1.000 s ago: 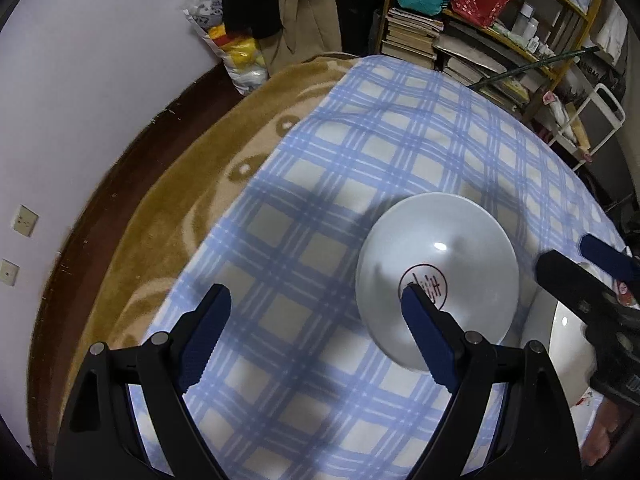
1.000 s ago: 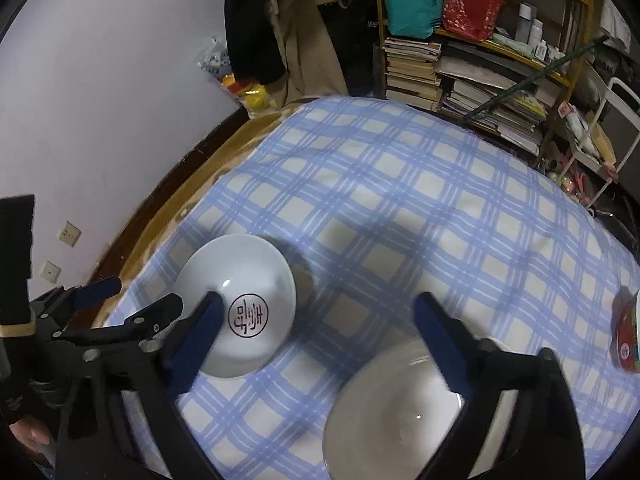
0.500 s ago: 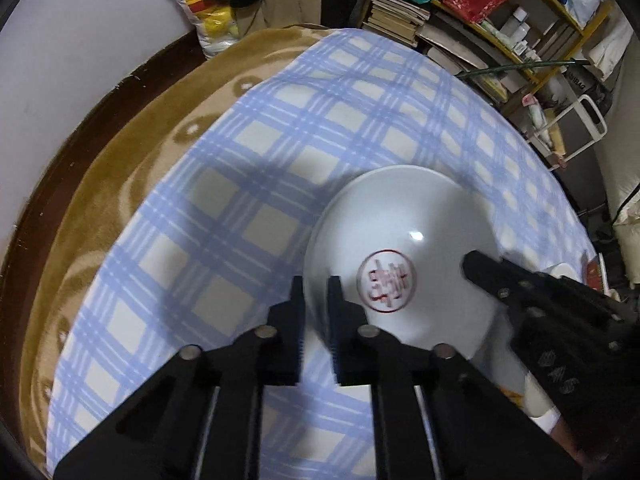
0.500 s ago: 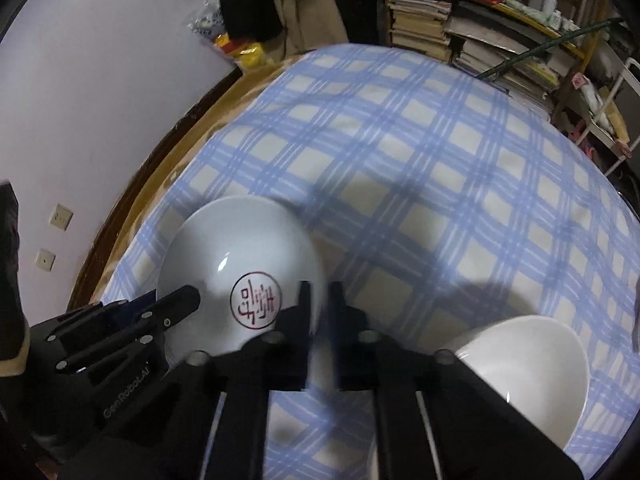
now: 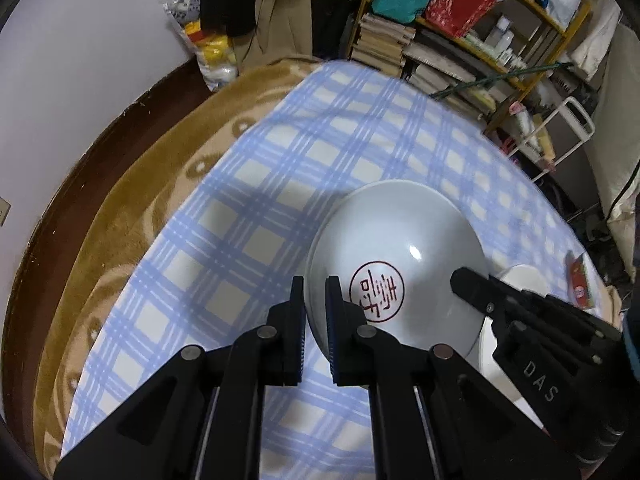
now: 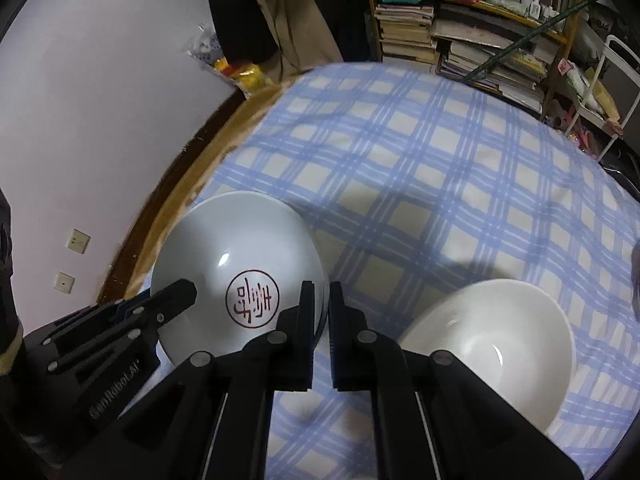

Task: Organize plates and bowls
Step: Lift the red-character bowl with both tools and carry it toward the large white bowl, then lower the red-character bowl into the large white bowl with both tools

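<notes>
A white plate with a red round stamp (image 5: 396,264) is held up above the blue checked cloth, its stamped side facing me. My left gripper (image 5: 315,292) is shut on its left rim. My right gripper (image 6: 319,296) is shut on its right rim; the plate also shows in the right wrist view (image 6: 240,268). A plain white bowl (image 6: 492,344) sits upright on the cloth to the right of the right gripper. In the left wrist view its rim (image 5: 524,276) shows behind the right gripper's body.
The blue checked cloth (image 6: 420,184) covers a table over a tan blanket (image 5: 132,208). A red packet (image 5: 578,286) lies at the table's right edge. Shelves with books (image 6: 472,40), a white rack (image 5: 572,128) and hanging clothes stand behind.
Both grippers were open a second ago and have shut on opposite rims of the stamped plate. The plate now sits higher and closer in both views.
</notes>
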